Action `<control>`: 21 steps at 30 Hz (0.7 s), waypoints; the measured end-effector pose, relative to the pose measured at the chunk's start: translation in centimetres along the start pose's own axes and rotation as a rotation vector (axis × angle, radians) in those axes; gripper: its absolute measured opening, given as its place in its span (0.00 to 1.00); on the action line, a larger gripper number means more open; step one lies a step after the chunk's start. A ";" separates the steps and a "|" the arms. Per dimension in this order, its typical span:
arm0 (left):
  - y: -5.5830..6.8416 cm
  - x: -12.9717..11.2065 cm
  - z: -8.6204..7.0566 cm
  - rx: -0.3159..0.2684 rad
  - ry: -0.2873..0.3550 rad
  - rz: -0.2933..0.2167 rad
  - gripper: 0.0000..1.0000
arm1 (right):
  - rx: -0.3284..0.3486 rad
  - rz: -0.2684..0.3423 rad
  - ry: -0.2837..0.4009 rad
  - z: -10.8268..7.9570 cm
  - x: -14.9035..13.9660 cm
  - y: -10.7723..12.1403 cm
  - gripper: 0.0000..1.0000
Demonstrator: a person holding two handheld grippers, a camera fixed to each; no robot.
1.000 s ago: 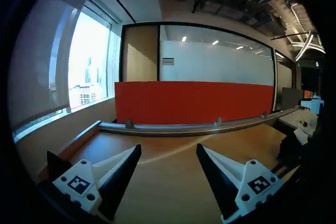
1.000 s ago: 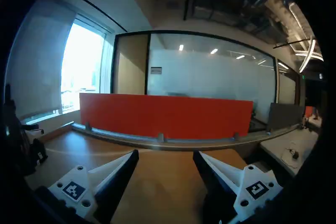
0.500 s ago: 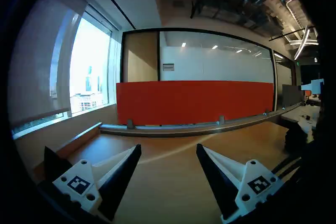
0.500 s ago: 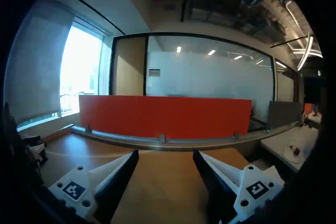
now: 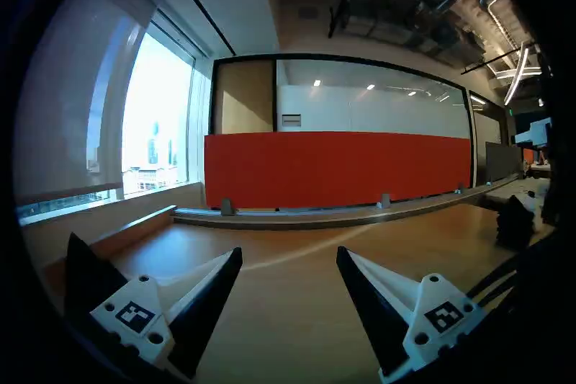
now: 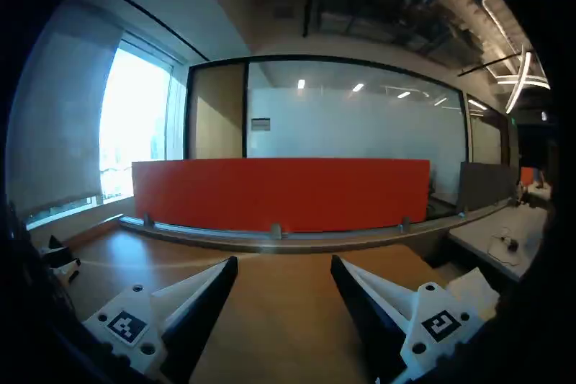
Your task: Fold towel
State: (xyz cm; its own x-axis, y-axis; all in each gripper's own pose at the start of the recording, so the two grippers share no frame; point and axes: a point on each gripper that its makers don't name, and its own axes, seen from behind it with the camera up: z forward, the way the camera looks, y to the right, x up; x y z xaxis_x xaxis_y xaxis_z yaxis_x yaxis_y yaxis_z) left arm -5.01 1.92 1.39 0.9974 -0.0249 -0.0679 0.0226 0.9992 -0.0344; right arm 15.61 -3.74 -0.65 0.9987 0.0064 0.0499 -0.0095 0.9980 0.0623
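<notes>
My left gripper point(image 5: 288, 251) is open, its white fingers point(image 5: 205, 279) spread wide just above a bare wooden table point(image 5: 288, 312), with nothing between them. My right gripper point(image 6: 284, 260) is open too, low over the same table point(image 6: 281, 319) and holding nothing. In the left gripper view the other gripper point(image 5: 515, 222) is a dark shape at the right edge. In the right gripper view the other gripper point(image 6: 54, 261) sits at the left edge. A pale flat thing point(image 6: 471, 287) lies beside my right finger; I cannot tell what it is.
A red divider panel point(image 5: 338, 168) on a metal rail point(image 5: 302, 217) closes off the table's far side. Behind it is a glass wall, and a bright window point(image 5: 155, 124) is on the left. Another desk point(image 6: 504, 236) with small items stands at the far right.
Both views have sunk closer to the tabletop, so the table looks flatter and more ceiling shows. The finger gaps are unchanged. The pale thing has come into sight by my right finger.
</notes>
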 end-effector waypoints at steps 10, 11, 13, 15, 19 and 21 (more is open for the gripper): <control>-1.2 -3.1 -0.2 0.020 0.016 -0.026 0.97 | -0.002 0.020 0.006 0.9 -2.5 0.1 1.00; -1.3 -3.3 -0.2 0.021 0.018 -0.030 0.97 | 0.000 0.021 0.005 1.1 -2.6 0.0 1.00; -1.5 -3.5 -0.2 0.025 0.022 -0.045 0.97 | 0.006 0.021 0.005 1.3 -2.9 -0.3 1.00; -1.8 -3.7 -0.2 0.029 0.026 -0.059 0.97 | 0.012 0.021 0.005 1.6 -3.1 -0.5 1.00; -2.2 -3.9 -0.1 0.037 0.031 -0.069 0.97 | 0.021 0.015 0.005 1.9 -3.0 -0.9 1.00; -2.3 -4.0 0.0 0.038 0.032 -0.066 0.97 | 0.026 0.012 0.006 2.1 -2.9 -1.2 1.00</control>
State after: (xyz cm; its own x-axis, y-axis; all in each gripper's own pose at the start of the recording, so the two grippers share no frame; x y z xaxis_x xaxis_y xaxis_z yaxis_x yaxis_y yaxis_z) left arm -9.05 -0.28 1.71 0.9909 -0.0916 -0.0982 0.0919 0.9958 -0.0016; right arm 12.66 -5.06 1.19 0.9988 0.0190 0.0446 -0.0229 0.9959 0.0874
